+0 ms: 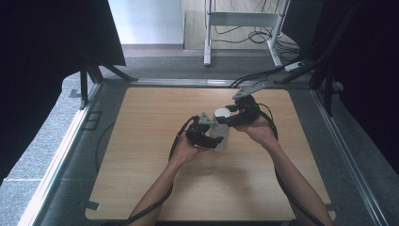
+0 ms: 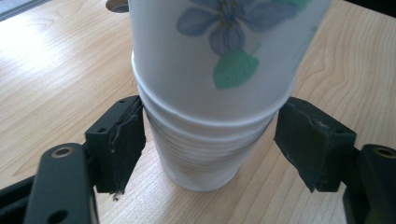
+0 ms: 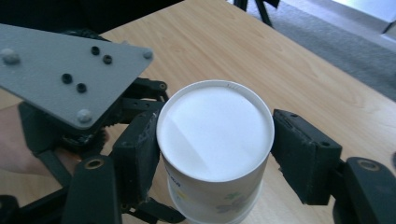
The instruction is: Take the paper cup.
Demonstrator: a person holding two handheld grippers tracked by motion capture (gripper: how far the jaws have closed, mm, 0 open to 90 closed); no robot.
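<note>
High view: a stack of white paper cups (image 1: 221, 132) stands upside down mid-counter (image 1: 141, 179).
Left gripper (image 2: 210, 144) fingers straddle the lower cups, left pad touching; grip unclear. Right gripper (image 3: 215, 149) fingers clamp the top, flower-printed cup (image 3: 215, 135) at its flat base.

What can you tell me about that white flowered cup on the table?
The white paper cup with a blue flower and green leaf printed on it stands upside down, its flat base up, nested over more upturned white cups on the light wooden table. The right tongs pinch it just under the base, their pads against its sides. The left tongs flank the lower cups; one pad touches, the other stands just apart.
</note>
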